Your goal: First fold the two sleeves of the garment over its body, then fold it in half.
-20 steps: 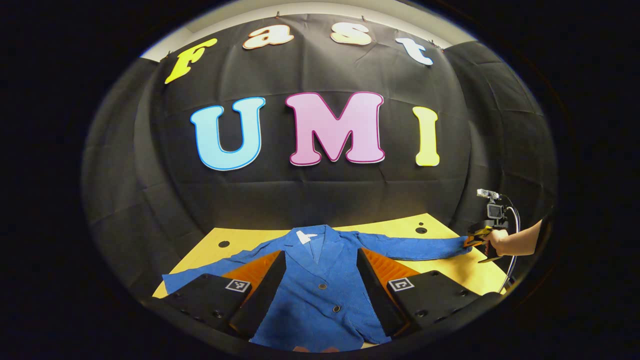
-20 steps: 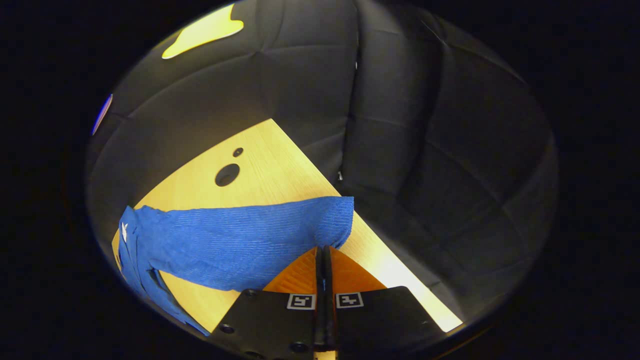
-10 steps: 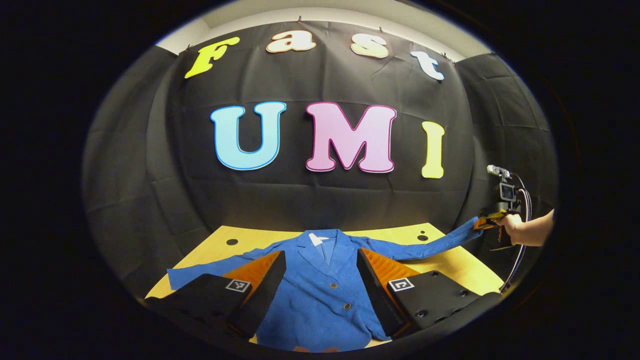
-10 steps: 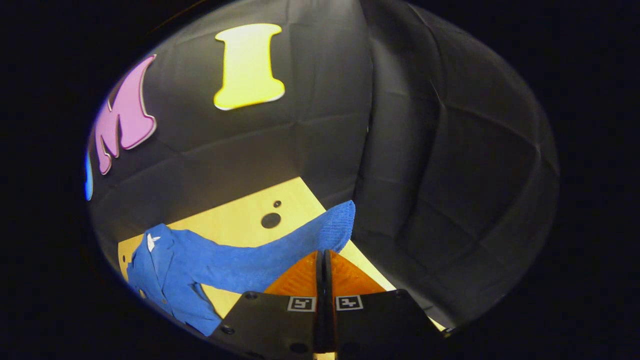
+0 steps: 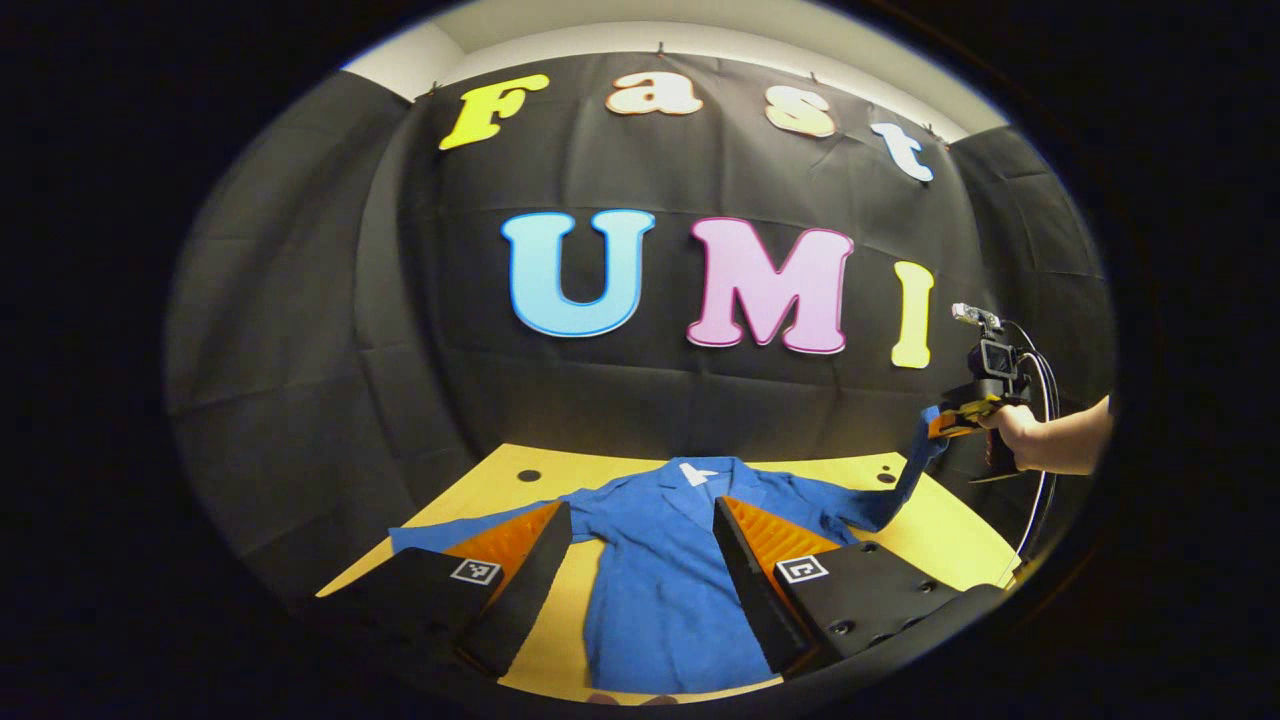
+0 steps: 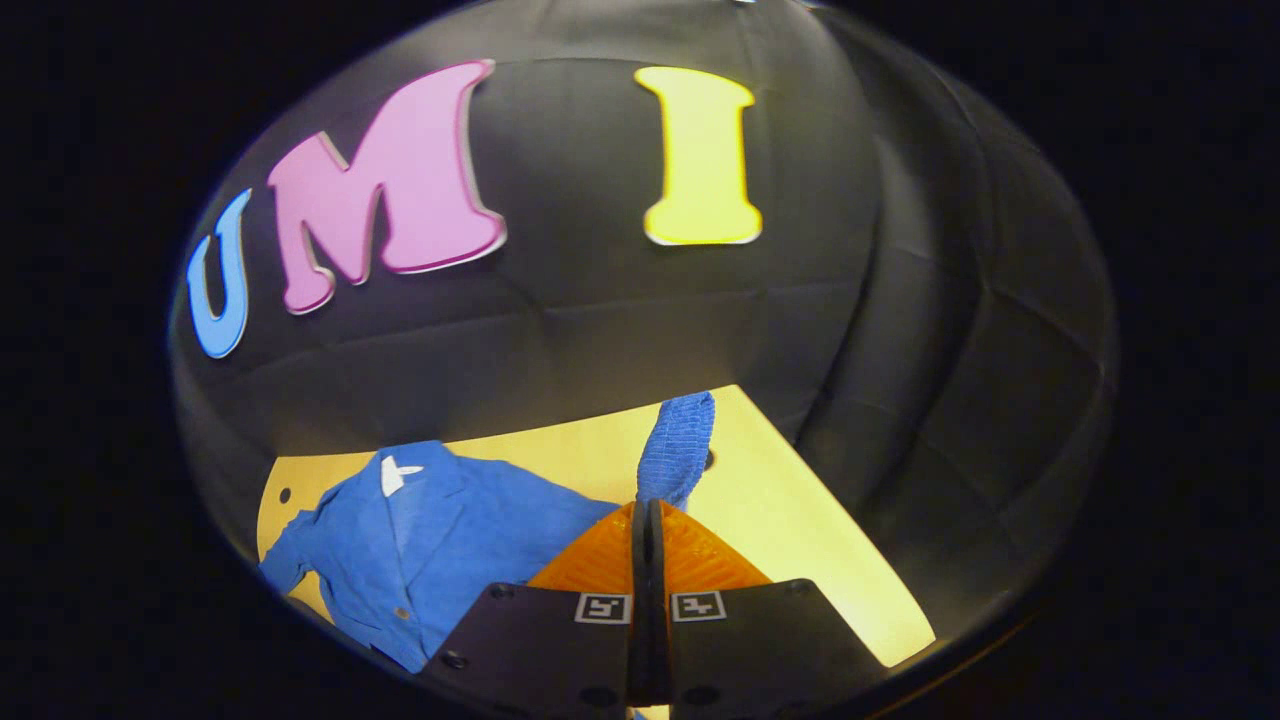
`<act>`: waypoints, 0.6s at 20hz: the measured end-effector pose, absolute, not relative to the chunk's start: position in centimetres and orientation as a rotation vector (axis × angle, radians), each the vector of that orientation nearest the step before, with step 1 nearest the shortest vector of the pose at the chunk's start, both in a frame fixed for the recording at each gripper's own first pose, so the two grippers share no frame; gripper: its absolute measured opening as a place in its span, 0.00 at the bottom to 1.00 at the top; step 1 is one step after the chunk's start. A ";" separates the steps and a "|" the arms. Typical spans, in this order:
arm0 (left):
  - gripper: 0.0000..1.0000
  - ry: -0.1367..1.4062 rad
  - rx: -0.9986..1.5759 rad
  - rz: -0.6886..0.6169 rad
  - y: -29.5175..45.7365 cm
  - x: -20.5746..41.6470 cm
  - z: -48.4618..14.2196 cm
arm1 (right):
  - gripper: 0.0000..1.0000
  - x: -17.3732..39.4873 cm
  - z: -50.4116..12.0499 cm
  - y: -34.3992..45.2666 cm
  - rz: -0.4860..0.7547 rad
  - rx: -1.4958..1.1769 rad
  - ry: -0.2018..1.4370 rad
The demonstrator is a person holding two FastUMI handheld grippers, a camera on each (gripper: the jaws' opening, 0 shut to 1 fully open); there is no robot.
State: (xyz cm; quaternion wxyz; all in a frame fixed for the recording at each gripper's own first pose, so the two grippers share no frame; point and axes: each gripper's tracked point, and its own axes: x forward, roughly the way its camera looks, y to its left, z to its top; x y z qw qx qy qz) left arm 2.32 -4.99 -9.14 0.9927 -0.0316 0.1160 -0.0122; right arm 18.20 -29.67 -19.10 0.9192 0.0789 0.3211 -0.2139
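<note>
A blue buttoned jacket [image 5: 660,580] lies face up on the yellow table [image 5: 950,540], collar toward the far wall. My left gripper [image 5: 640,520] hovers open over the jacket's body, with the cloth showing between its spread fingers. My right gripper [image 5: 945,425], held by a hand [image 5: 1020,435] at the right edge, is shut on the cuff of the right sleeve [image 5: 905,475], which rises off the table. In the right gripper view the right gripper [image 6: 647,515] pinches that sleeve's cuff [image 6: 678,445], and the jacket [image 6: 440,540] spreads below to the left. The left sleeve [image 5: 430,535] lies flat.
The table [image 6: 800,520] has small round holes near its back edge [image 5: 528,476]. Black cloth walls stand close behind and on both sides. A cable [image 5: 1040,480] hangs from the right gripper's handle.
My right gripper has lifted the right sleeve's cuff off the table and swung it inward toward the jacket's body. My left gripper has drifted left, staying open above the jacket.
</note>
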 end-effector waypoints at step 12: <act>0.82 0.317 -0.146 0.296 10.1 -2.3 -13.6 | 0.00 29.9 -25.1 -2.8 -0.097 0.067 0.734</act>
